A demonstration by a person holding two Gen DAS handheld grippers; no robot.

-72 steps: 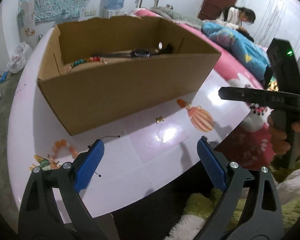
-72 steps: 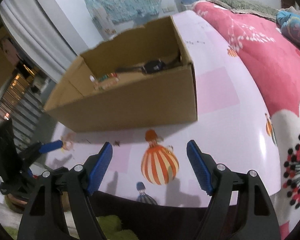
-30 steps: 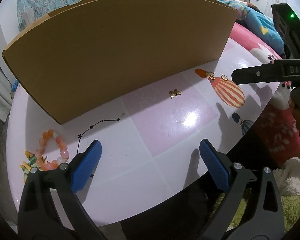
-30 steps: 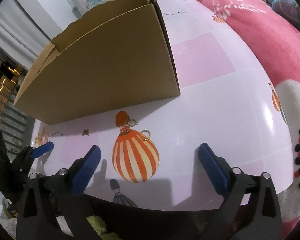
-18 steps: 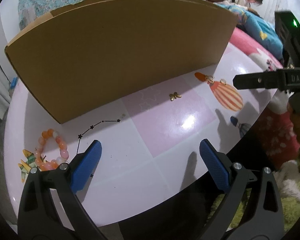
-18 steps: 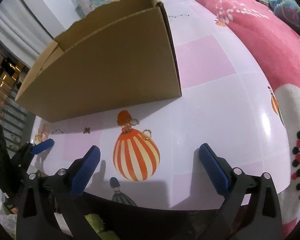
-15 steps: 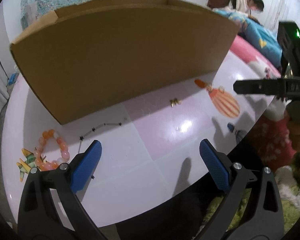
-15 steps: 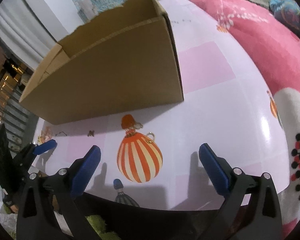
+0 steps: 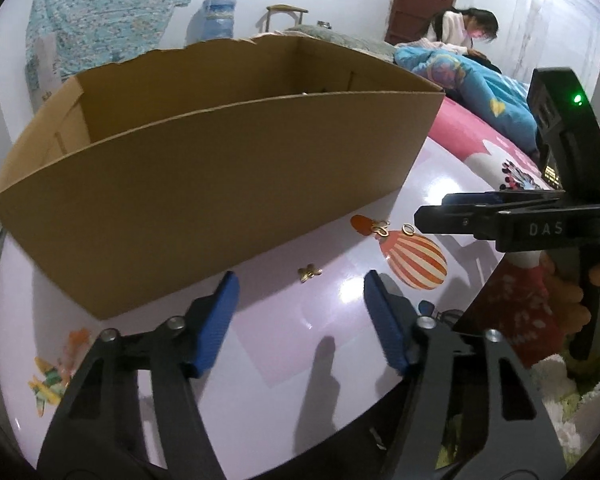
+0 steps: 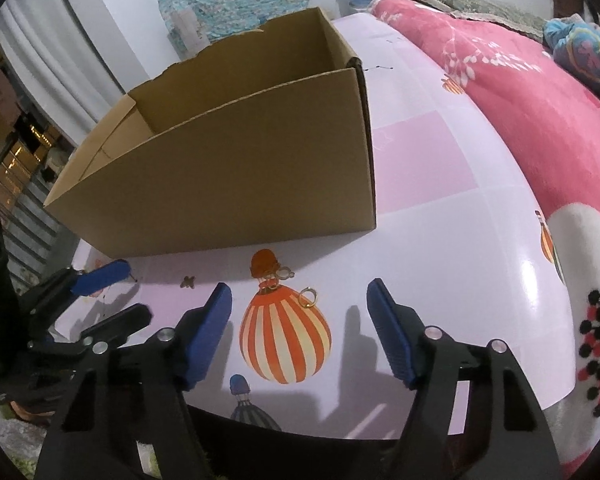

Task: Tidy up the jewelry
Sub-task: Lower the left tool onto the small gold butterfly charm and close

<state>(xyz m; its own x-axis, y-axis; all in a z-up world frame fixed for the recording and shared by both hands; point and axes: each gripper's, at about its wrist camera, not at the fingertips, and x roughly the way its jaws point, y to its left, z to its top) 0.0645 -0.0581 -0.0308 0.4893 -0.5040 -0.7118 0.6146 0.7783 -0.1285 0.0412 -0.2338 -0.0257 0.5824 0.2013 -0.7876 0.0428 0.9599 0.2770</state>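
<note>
- Glossy lilac bench [image 10: 440, 240] with pink squares and printed hot-air balloons carries the work; a pink floral bedspread [image 10: 520, 92] lies just beyond its right edge.
- Open brown cardboard box [image 9: 220, 184] stands on the bench, its near wall facing both cameras; the contents are hidden from these angles.
- Small gold butterfly-shaped charm [image 9: 309, 273] lies flat on the bench, just in front of the box wall and ahead of the left hand-held gripper [image 9: 298, 312].
- Left hand-held gripper: jaws have just been closing and stand partly apart; nothing is between the blue pads [image 9: 216, 320].
- Two gold ring-shaped pieces [image 10: 308, 297] lie on the striped orange balloon print [image 10: 286, 340], one at its neck, one on its upper right shoulder; they are apart from each other.
- Right hand-held gripper [image 10: 299, 322]: jaws have just been closing, remain partly apart and empty; the balloon print and the lower ring lie ahead between the pads, untouched.
- In the left wrist view, the right hand-held gripper appears side-on, hovering beside the rings.
</note>
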